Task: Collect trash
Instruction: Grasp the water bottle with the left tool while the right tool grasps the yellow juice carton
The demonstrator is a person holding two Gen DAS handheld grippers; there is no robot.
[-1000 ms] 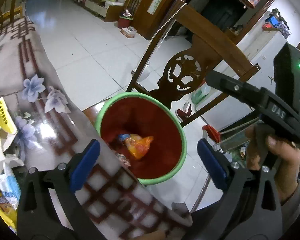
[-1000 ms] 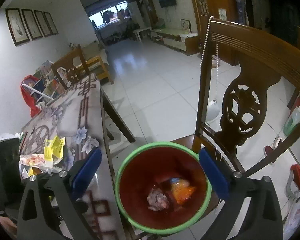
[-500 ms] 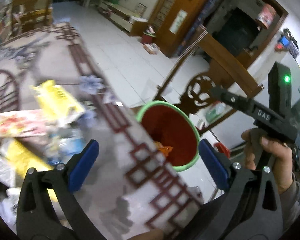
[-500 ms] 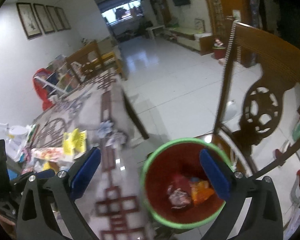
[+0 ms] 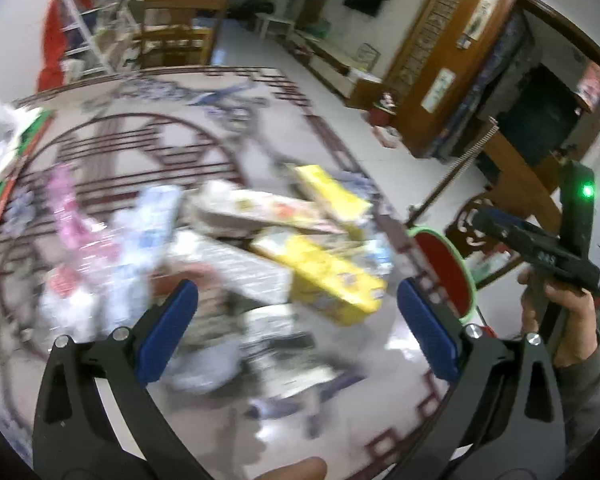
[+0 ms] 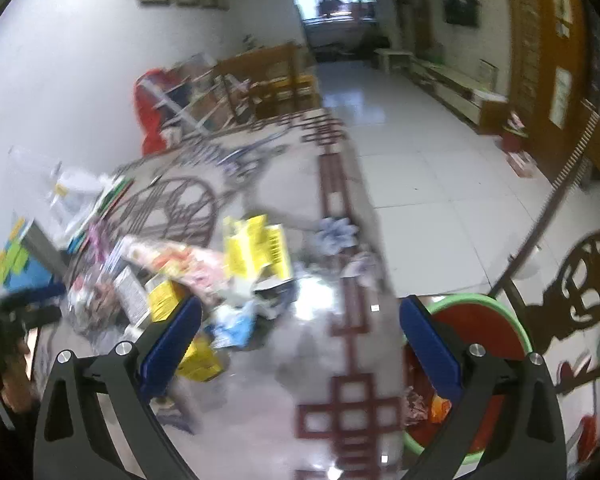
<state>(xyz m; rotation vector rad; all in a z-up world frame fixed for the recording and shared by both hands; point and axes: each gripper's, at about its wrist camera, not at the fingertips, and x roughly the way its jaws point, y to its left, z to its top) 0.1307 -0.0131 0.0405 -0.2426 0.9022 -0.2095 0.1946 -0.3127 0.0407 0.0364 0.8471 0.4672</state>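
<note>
Red inside and green at the rim, the bin (image 6: 472,360) sits at the lower right of the right wrist frame, below the table (image 6: 340,360) edge and beside a carved wooden chair (image 6: 588,280). Its place looks deliberate: with the mouth just under the table's rim, wrappers can be carried a short way and let fall. A few crumpled pieces (image 6: 424,400) already lie in it.

Most of the trash is on the table. The pile (image 5: 260,248) fills the middle of the left wrist frame: yellow boxes, a flat printed packet, white and pink plastic wrappers, all blurred and overlapping so that single items are hard to separate. In the right wrist frame the same heap lies at centre left, well apart from the bin.

Both tongs are spread wide with nothing between their blue pads. The left tongs (image 5: 296,332) point straight at the heap, apparently lining up on the nearest yellow box (image 5: 328,280). The right tongs (image 6: 300,340) hang over bare patterned tabletop between pile and bin, and they also show at the right edge of the left wrist frame, gripped by a hand (image 5: 560,320). The task seems only partly done.
</note>
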